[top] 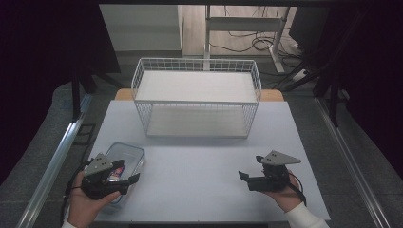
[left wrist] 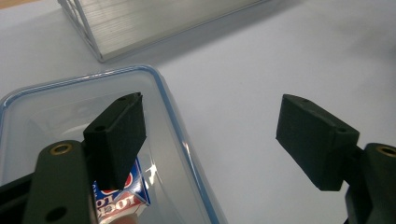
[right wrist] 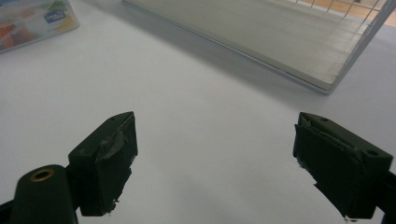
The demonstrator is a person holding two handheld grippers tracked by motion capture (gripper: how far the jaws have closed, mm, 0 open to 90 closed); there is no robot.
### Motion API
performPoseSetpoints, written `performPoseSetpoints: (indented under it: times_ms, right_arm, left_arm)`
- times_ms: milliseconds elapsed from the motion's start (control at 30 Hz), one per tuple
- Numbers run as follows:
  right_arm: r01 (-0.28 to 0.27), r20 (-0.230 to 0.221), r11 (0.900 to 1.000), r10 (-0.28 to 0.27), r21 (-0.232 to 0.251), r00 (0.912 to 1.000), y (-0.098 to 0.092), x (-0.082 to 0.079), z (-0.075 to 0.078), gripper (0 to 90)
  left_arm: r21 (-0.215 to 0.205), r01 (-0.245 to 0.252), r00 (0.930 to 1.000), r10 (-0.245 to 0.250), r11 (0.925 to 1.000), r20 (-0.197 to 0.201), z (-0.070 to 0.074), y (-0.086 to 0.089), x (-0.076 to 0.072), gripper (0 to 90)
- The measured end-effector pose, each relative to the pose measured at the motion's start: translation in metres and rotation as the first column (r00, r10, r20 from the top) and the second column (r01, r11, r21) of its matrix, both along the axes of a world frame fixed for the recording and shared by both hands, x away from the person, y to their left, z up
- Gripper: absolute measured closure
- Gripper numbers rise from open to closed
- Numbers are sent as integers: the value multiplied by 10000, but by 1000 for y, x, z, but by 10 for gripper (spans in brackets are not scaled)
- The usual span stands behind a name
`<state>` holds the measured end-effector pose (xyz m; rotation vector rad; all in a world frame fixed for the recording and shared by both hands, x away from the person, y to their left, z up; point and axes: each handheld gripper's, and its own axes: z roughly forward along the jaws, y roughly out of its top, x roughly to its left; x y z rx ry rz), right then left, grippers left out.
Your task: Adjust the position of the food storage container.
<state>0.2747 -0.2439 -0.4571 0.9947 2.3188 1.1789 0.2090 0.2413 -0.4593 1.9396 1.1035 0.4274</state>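
Lower left, your left hand-held gripper (top: pixel 124 183) gapes wide over the clear container's (top: pixel 135 154) rim; straddle it squarely before squeezing.

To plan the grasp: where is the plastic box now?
In the high view the box lies at the table's near left, under the left gripper.

The container (top: pixel 128 159) is a clear plastic box with rounded corners and a blue-tinted rim (left wrist: pixel 163 93). It sits upright and lidless on the table, at 8 o'clock from the wire rack. A label (left wrist: pixel 128 196) printed in red, white and blue lies inside it. One black jaw hangs over its interior; the other hangs outside the rim.
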Motion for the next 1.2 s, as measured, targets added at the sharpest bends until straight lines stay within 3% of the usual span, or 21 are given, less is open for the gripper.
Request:
performPoseSetpoints:
  times_ms: [133,267,433,533,967,1200]
  right_arm:
    - [97,-14,9999,-97,121,10000,-4,-1,2,157]
    - [208,237,9997,-205,-151,9995,-6,-4,5,159]
    - [297,104,9995,-295,-142,9995,-4,-4,6,159]
    - [289,112,9994,-287,-171,9995,-2,-5,8,161]
    - [98,209,9992,-90,-388,9997,1,-2,8,163]
    - [117,213,9993,-109,-356,9997,2,-4,11,164]
  left_arm:
    - [-97,44,10000,-44,9999,23,1,0,0,237]
    - [-11,57,10000,-57,10000,8,0,0,0,237]
    - [-102,51,10000,-50,9999,69,1,1,-2,237]
    - [68,19,9999,-21,10000,159,1,2,-4,237]
    - [59,-89,9998,88,9999,200,3,4,-7,237]
    - [-161,-194,9996,197,9997,196,6,8,-5,238]
